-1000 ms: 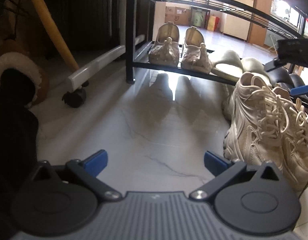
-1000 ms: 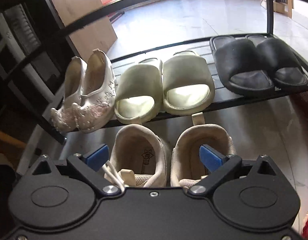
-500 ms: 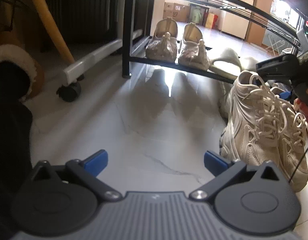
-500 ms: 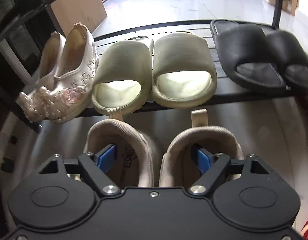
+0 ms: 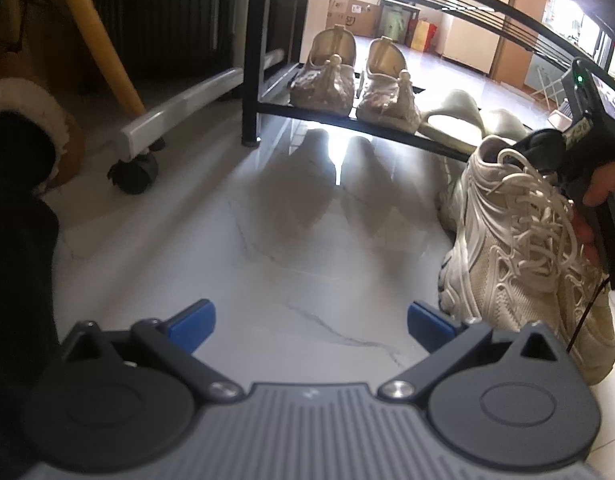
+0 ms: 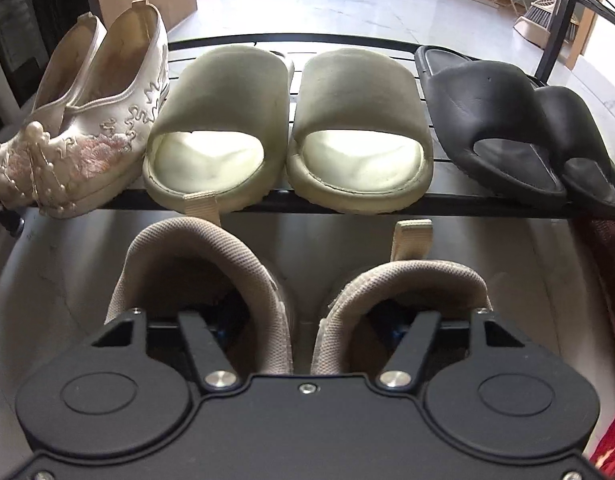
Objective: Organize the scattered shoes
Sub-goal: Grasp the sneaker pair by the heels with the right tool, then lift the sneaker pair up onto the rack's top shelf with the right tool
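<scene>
Right wrist view: right gripper (image 6: 303, 320), lowered, is closing 1 finger inside each sneaker (image 6: 303, 280), pinching both at 6 o'clock.

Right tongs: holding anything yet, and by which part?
Right tongs, jaws just closing, straddle the beige sneakers' two inner collars, one tip inside each shoe. Contact is hidden, so a grip cannot be told.

Strong backlight from beyond the rack (image 5: 387, 128), floor (image 5: 327, 168) glare (blown-out), dim left side, fisheye-bent edges
</scene>
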{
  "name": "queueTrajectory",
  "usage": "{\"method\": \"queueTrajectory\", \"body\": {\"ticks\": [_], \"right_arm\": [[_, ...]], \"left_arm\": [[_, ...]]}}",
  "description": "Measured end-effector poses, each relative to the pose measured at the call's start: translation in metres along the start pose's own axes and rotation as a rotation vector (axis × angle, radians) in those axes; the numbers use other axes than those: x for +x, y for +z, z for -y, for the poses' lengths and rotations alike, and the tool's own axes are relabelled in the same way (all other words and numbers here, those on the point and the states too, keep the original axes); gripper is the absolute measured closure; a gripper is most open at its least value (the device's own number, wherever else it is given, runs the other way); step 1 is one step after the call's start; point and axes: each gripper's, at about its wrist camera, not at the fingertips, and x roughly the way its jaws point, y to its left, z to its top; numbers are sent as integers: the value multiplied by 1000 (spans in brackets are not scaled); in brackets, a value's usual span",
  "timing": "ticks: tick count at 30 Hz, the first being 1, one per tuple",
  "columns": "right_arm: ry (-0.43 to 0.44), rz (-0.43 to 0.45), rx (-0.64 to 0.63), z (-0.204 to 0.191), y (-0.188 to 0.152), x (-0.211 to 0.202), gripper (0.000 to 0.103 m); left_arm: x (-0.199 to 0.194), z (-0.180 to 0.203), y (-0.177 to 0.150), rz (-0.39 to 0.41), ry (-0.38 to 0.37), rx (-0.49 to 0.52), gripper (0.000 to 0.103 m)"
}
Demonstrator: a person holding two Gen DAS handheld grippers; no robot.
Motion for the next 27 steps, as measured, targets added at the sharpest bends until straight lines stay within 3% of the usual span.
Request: {"method": "queueTrajectory", "body": {"ticks": [2,6,20,27], "right_arm": [[8,16,-5,1,-2,-4,55],[4,58,-8,1,-8,-12,64],[3,475,-57,-8,-70,-105,67],[0,564,-96,-11,-87,-136,68]], "left_arm": [[1,0,0,0,0,3,1],[3,1,-1,-3,3,12,1],[-1,0,-2,21,-19,-4,1],[-1,3,-3,22,-5,10,1]]}}
